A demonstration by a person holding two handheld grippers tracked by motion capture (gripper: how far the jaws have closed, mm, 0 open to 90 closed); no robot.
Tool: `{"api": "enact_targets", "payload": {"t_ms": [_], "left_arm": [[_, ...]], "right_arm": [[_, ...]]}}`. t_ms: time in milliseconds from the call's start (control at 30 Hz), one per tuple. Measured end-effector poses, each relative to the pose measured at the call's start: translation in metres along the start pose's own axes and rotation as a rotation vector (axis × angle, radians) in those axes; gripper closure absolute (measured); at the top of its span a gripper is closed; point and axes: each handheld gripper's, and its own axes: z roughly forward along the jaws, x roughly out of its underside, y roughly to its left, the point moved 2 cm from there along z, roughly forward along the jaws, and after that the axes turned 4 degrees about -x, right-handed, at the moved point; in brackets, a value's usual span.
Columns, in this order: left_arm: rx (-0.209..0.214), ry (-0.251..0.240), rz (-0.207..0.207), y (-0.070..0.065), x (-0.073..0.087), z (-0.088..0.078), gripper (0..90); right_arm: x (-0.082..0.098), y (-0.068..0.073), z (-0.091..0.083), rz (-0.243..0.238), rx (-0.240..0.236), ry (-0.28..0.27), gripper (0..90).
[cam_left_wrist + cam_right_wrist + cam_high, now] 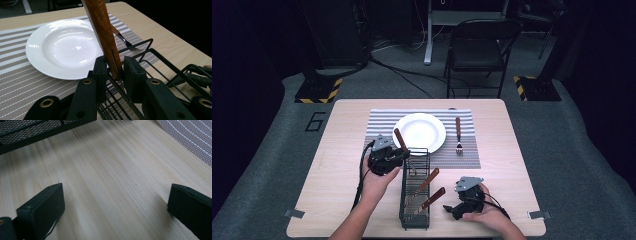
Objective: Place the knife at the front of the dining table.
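My left gripper (401, 156) (114, 67) is shut on the wooden handle (400, 139) (101, 30) of a utensil, which stands tilted at the far end of the black wire rack (402, 200) (160, 53). The utensil's head is hidden inside the rack. Two more wooden-handled utensils (428, 181) lean in the rack's middle. My right gripper (451, 209) (116, 205) rests open, low over the bare wood to the right of the rack, with nothing between its fingers (40, 210).
A white plate (419, 132) (62, 47) sits on a striped placemat (382, 125) just beyond the rack. A wooden-handled fork (458, 135) (125, 41) lies on the mat to the plate's right. A folding chair (479, 50) stands behind the table.
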Motion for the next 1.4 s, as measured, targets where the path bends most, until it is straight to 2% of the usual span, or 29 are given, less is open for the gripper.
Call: {"api": "enact_targets", "payload": {"t_ms": [200,267,567,700,967,1167,1233,1267,1300,1367,1400], "left_arm": [[0.004,-0.024,0.009,-0.002,0.002,-0.007,76.1],[0.014,-0.024,0.01,-0.002,0.002,-0.008,79.0],[0.039,-0.021,0.021,-0.002,-0.002,-0.011,80.1],[0.049,-0.02,0.021,-0.006,-0.009,-0.015,80.1],[0.053,-0.001,0.045,-0.008,-0.024,-0.025,80.1],[0.041,0.007,0.075,-0.008,-0.038,-0.035,80.1],[0.042,0.01,0.072,-0.008,-0.041,-0.037,80.1],[0.043,0.005,0.076,-0.007,-0.047,-0.043,80.1],[0.043,0.005,0.076,-0.007,-0.047,-0.043,80.1],[0.061,-0.003,0.063,-0.007,-0.057,-0.053,80.1],[0.061,-0.004,0.071,-0.006,-0.059,-0.056,80.1]], "right_arm": [[0.0,0.0,0.0,0.0,0.0,0.0,0.4],[0.0,0.0,0.0,-0.001,0.0,0.0,0.4],[0.0,0.0,0.0,-0.001,0.0,0.0,0.4],[0.0,0.0,0.0,-0.001,0.0,0.0,0.4],[0.0,0.0,0.0,0.0,0.0,0.0,0.4],[0.0,0.0,0.0,0.0,0.0,0.0,0.4],[0.0,0.0,0.0,0.0,0.0,0.0,0.4],[0.0,0.0,0.0,0.0,0.0,0.0,0.4],[0.0,0.0,0.0,0.0,0.0,0.0,0.4],[0.0,0.0,0.0,0.0,0.0,0.0,0.4],[0.0,0.0,0.0,0.0,0.0,0.0,0.4]]}}
